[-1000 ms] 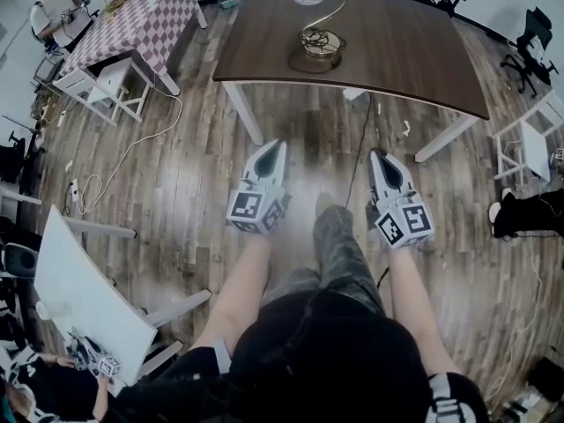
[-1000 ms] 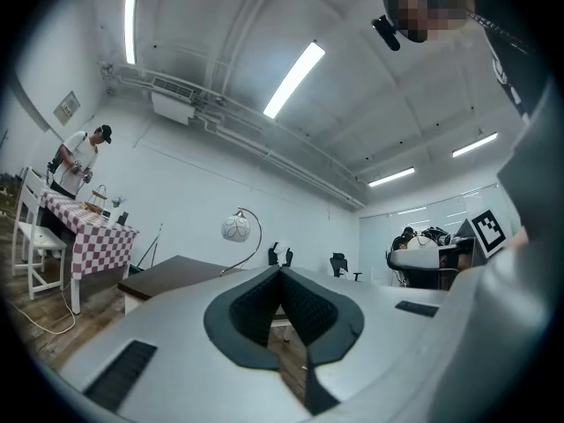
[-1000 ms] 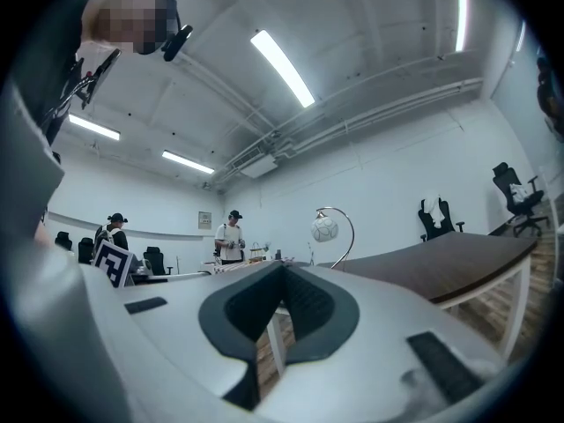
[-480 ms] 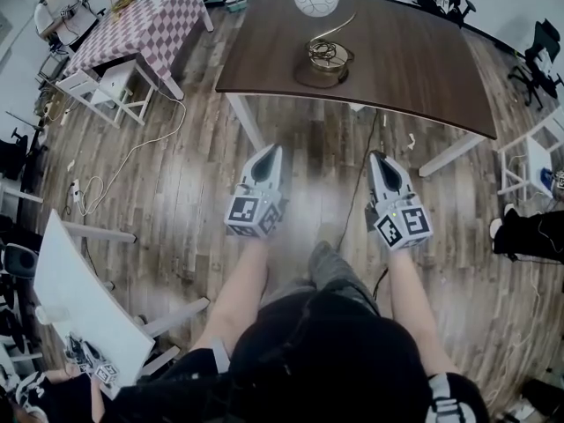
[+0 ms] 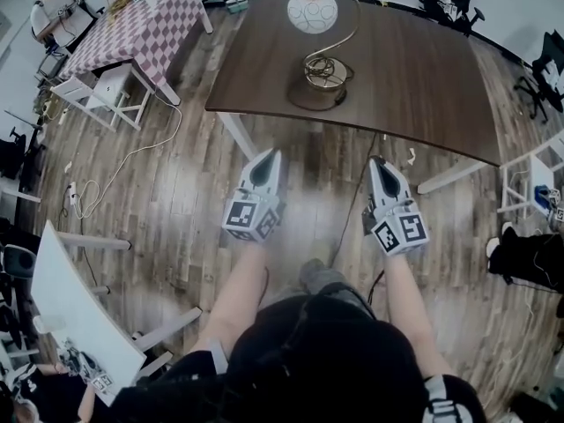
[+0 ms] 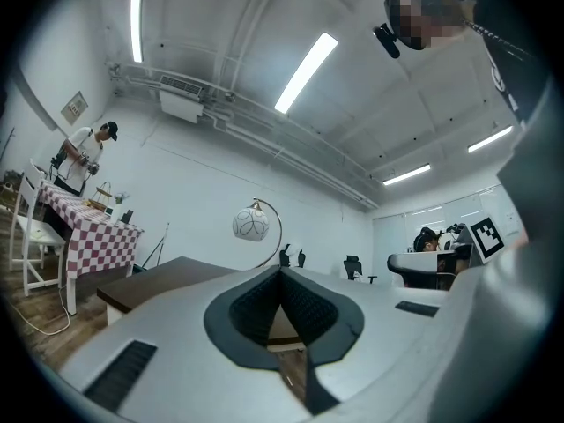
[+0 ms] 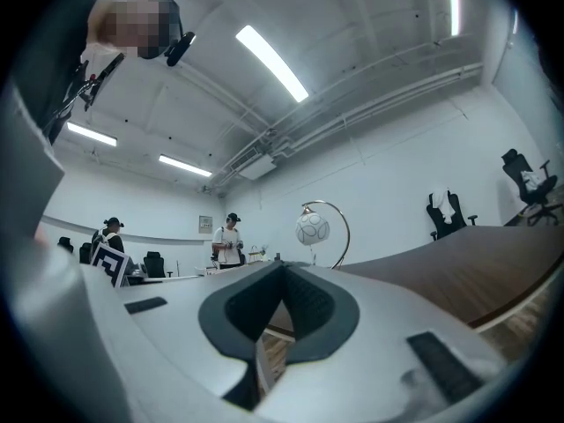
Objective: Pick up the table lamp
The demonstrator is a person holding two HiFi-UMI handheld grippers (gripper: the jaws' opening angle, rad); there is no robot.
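Closed, empty left tool (image 5: 272,154) and right tool (image 5: 379,160) face the table lamp (image 5: 322,67) on the far counter (image 5: 423,69), its globe (image 5: 312,12) likely fragile, best taken by the stiff stem (image 5: 359,18).

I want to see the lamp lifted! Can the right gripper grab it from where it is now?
Probably not yet. The right gripper is shut and out over the floor, short of the table edge, while the lamp stands further in on the tabletop. Nothing blocks the way.

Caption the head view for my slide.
Left claw and right claw, both shut, point toward the table lamp on the desk.
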